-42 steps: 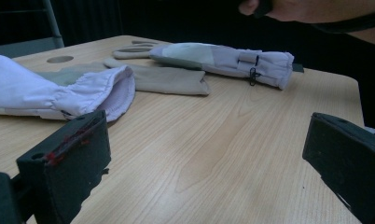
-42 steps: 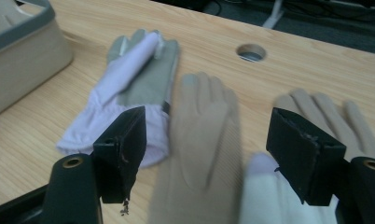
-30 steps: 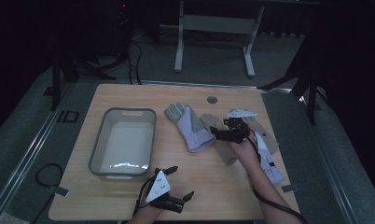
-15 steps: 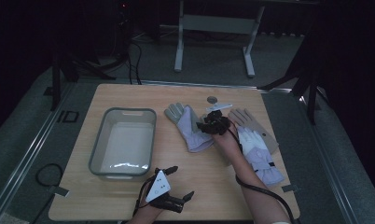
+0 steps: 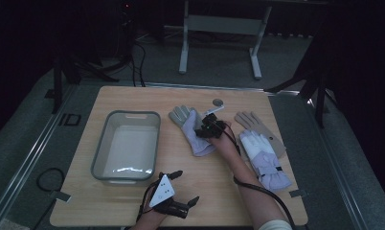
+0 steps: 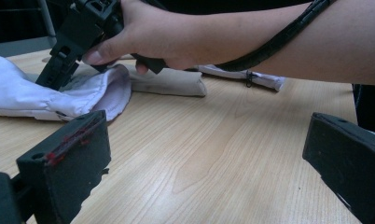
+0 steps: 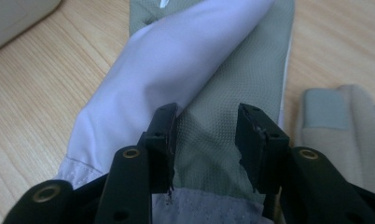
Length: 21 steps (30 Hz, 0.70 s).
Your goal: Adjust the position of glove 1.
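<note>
— Where is the lilac glove (image 5: 194, 132), and how is it laid?
— At the frame's middle, long way up-left to down-right, fingers toward the upper left.
— And the right gripper (image 5: 204, 128)?
— It is pressed down on the glove, jaws narrowly apart. The left gripper (image 5: 181, 187) is held wide open, lower middle.

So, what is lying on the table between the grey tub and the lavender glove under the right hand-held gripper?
Nothing: in the high view, bare wood separates the grey tub from the lavender glove.
</note>
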{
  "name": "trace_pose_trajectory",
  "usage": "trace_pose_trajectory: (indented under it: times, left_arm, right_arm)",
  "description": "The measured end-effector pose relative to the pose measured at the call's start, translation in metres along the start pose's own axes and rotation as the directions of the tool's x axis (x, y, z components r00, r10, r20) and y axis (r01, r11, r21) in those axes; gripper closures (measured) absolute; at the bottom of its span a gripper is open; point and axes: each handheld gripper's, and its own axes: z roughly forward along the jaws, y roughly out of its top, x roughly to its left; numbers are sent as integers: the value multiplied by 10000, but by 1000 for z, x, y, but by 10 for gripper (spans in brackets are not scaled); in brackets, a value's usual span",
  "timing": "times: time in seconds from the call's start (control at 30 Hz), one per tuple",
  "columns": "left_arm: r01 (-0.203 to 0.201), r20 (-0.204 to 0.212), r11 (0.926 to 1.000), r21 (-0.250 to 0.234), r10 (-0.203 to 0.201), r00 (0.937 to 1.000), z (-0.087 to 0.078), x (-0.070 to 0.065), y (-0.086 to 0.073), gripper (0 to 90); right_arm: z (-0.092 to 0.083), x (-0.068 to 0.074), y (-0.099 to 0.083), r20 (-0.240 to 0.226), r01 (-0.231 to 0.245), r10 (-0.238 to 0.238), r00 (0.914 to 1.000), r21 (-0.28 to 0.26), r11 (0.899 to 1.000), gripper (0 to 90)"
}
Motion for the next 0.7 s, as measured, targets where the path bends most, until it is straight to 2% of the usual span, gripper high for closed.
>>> trace_pose_trajectory:
  times: [0.03,0.13,0.2,0.3,0.37,0.47,0.53,0.6,0.7]
  left_arm:
    - [2,0,10000,3,-2,10000,0,0,0,6]
    - [5,-9,10000,-6,-5,10000,0,0,0,6]
    - [1,-12,10000,-9,-1,10000,0,0,0,6]
    - [24,-18,10000,1,-24,10000,0,0,0,6]
    - [34,-19,10000,5,-34,10000,0,0,0,6]
    - [23,-37,10000,-3,-23,10000,0,0,0,6]
    - [14,-64,10000,-19,-15,10000,0,0,0,6]
    - [31,-93,10000,-35,-31,10000,0,0,0,6]
    - [60,-121,10000,-47,-61,9999,0,0,0,6]
  right_arm:
    - [0,-1,0,-54,-137,137,9999,16,9999,611]
    - [1,2,0,99,127,-128,9999,102,9999,720]
    - [2,4,1,159,143,-146,9998,151,9998,804]
    - [0,7,3,251,-132,126,9996,241,9996,875]
    - [-2,7,4,72,-504,503,9987,100,9987,886]
    - [-10,10,5,-135,-819,816,9966,-205,9964,889]
    - [-18,13,5,-289,-1139,1125,9932,-514,9922,889]
    - [-28,17,4,-171,-1254,1244,9921,-840,9885,889]
    - [-47,22,1,-242,-1653,1635,9862,-1343,9771,890]
